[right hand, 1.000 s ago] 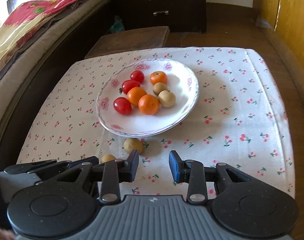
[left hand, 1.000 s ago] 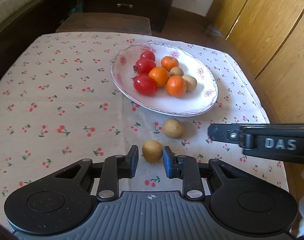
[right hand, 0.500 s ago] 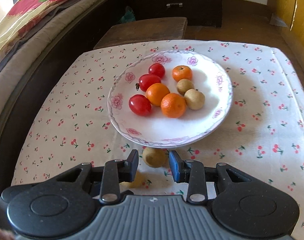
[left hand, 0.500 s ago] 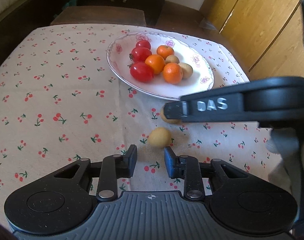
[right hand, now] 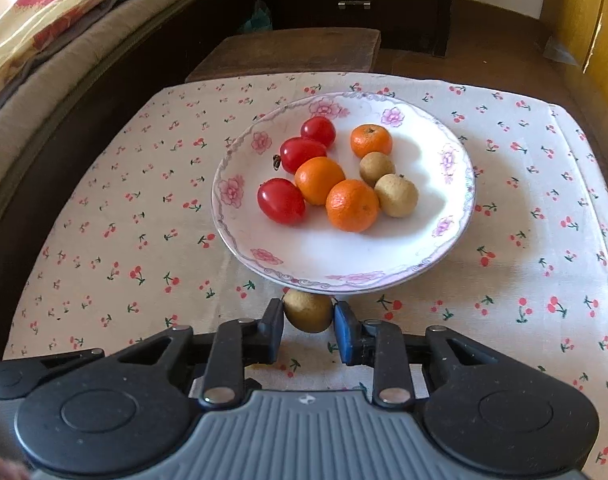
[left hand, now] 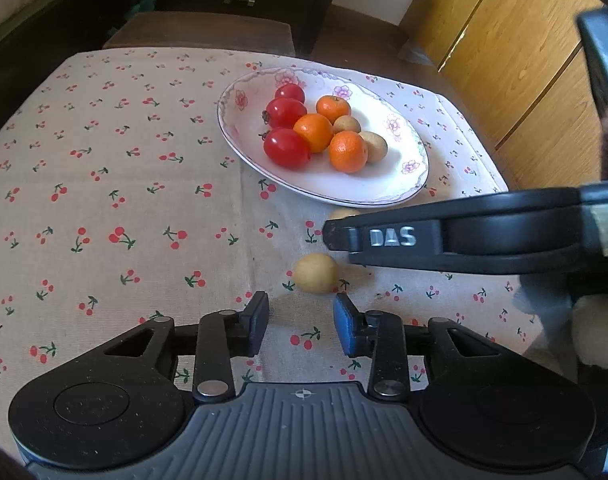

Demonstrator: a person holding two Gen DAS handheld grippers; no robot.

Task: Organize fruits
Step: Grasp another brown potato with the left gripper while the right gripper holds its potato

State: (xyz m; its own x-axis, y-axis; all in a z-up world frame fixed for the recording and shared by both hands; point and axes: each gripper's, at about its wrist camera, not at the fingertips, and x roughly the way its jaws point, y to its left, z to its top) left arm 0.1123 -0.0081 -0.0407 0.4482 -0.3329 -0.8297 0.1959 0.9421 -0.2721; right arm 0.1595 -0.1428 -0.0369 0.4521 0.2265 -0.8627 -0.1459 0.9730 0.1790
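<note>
step in hand: i have my right gripper (right hand: 308, 330) clenched on 1 loose brown fruit (right hand: 308, 314) on the cloth just below the plate (right hand: 344, 276). my left gripper (left hand: 301, 326) is opening, empty, behind a second brown fruit (left hand: 315, 273). next: lift over the rim, release. plate count: 3 tomatoes, 3 oranges, 2 brown fruits.

a table under a cherry-print cloth (right hand: 524, 208) bears a flowered plate (right hand: 384, 276) and two loose longans (left hand: 315, 273).
</note>
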